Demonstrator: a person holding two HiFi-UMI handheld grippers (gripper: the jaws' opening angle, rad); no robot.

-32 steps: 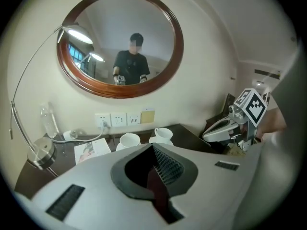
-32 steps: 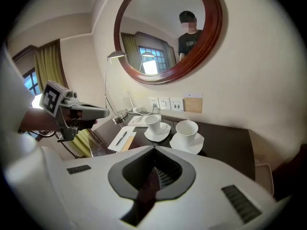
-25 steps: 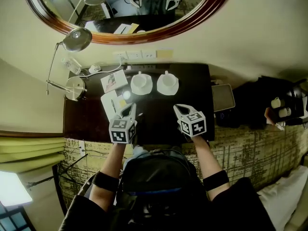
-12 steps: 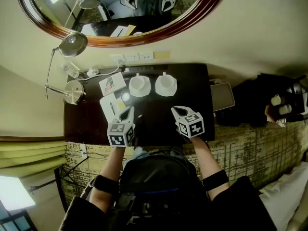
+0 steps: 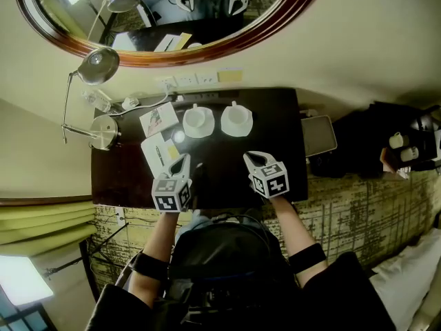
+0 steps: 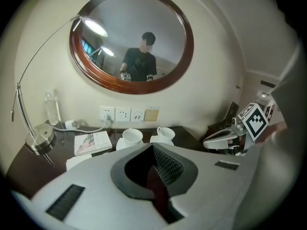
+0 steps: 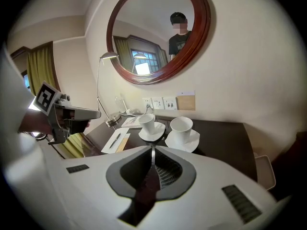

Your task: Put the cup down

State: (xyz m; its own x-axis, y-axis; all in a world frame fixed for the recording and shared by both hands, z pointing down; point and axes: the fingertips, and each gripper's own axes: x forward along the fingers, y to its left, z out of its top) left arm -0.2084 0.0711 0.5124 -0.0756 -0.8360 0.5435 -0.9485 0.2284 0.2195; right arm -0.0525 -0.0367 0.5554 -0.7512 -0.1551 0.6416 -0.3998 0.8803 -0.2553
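Two white cups stand on white saucers at the back of the dark desk (image 5: 275, 126): the left cup (image 5: 197, 118) (image 6: 132, 135) (image 7: 147, 123) and the right cup (image 5: 237, 116) (image 6: 166, 133) (image 7: 182, 127). My left gripper (image 5: 182, 158) (image 6: 152, 147) hovers over the desk's front part, shut and empty. My right gripper (image 5: 249, 157) (image 7: 152, 150) hangs beside it at the same depth. Its jaws have just been opening, with only a thin slit at the tips and nothing between them. Both grippers point toward the cups from well short of them.
A desk lamp (image 5: 96, 59) with a round base (image 5: 107, 131) stands at the left. A notepad with a pen (image 5: 157, 150) and a brochure (image 5: 158, 119) lie left of the cups. Wall sockets (image 5: 186, 81) and an oval mirror (image 5: 275, 19) are behind. A grey tray (image 5: 319, 136) sits off the desk's right end.
The head view has drifted a little, so the desk sits slightly higher and to the left. Both grippers stay over the desk's front, empty.
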